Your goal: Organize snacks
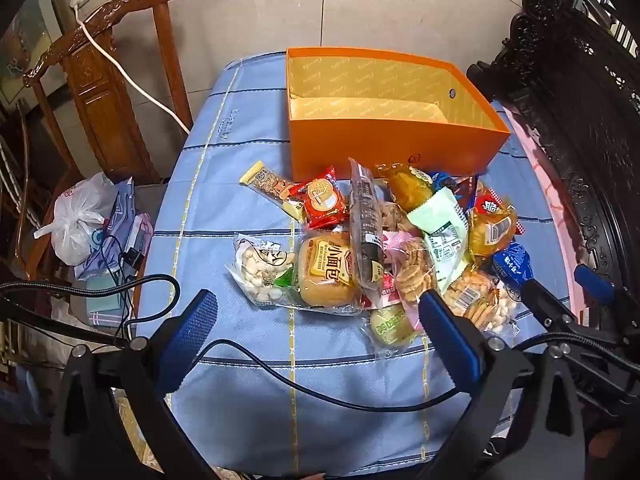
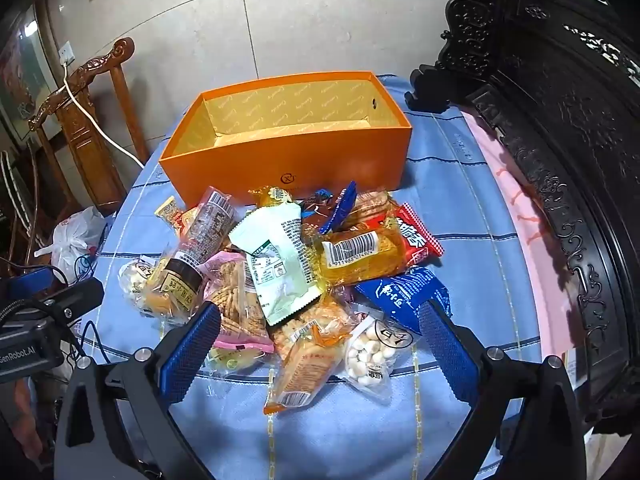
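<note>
From the left wrist view, the left tongs (image 1: 318, 332) hang wide open above the blue striped cloth of the desk (image 1: 224, 208), with nothing between the blue pads. The open orange cardboard box (image 1: 384, 144) stands at the far end of the desk, its yellow inside bare. Just in front of the box lies the heap of wrapped snacks (image 1: 372, 240), its far edge close to the box's front wall. On the side of the heap away from the box, a clear bag of small white balls (image 1: 260, 272) lies beside a round bun in a yellow wrapper (image 1: 326, 272). A red square packet (image 1: 322, 202) and a long seeded bar (image 1: 272, 186) lie nearer the box. The right tongs (image 1: 560, 292) show at the heap's right edge, spread apart.

From the right wrist view, the right tongs (image 2: 320, 344) stand fully open and empty over the near side of the heap (image 2: 288, 264). A pale green sachet (image 2: 276, 264) lies on top, between the box (image 2: 288, 164) and an orange cracker packet (image 2: 302, 368). A blue wrapper (image 2: 404, 292) lies to the right of the sachet.
</note>
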The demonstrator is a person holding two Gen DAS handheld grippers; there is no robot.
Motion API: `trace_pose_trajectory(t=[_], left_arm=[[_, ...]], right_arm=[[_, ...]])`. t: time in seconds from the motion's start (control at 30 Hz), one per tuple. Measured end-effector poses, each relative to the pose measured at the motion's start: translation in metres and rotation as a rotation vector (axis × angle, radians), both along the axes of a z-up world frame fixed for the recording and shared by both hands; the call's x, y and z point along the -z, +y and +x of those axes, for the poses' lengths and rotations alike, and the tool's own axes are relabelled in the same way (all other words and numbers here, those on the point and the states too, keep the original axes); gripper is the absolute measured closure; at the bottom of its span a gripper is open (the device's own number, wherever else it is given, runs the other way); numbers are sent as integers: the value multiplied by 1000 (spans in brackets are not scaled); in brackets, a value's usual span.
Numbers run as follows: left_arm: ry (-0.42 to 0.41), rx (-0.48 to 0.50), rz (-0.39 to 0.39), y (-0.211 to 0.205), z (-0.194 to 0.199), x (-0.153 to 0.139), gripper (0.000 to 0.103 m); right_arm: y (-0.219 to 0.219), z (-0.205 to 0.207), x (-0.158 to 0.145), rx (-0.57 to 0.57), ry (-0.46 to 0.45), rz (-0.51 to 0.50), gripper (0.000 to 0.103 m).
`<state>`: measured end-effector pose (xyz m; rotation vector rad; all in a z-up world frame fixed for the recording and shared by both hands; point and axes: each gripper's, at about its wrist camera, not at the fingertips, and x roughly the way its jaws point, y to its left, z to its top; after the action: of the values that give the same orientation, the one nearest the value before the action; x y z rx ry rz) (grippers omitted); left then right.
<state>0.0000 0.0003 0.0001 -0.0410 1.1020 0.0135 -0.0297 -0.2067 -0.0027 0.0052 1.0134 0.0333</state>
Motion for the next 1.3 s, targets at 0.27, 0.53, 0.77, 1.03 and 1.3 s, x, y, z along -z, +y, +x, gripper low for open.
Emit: trace_pose_trajectory(t=[0.27, 0.53, 0.77, 1.03, 1.3], left_arm=[[13, 2, -17, 6, 0, 3, 4], [23, -11, -10, 0, 6, 7, 4], [29, -23, -7, 2, 9, 11, 4], [32, -19, -6, 2, 10, 14, 4], [36, -21, -13, 2, 12, 17, 4]], right_arm=[[-10, 3, 4, 23, 35, 20, 4], [-17, 3, 10, 35, 54, 22, 4], [-19, -1, 11, 20, 53, 18, 4], [-21, -3, 13, 13, 55, 19, 4], [-17, -4, 9, 5, 40, 12, 4]])
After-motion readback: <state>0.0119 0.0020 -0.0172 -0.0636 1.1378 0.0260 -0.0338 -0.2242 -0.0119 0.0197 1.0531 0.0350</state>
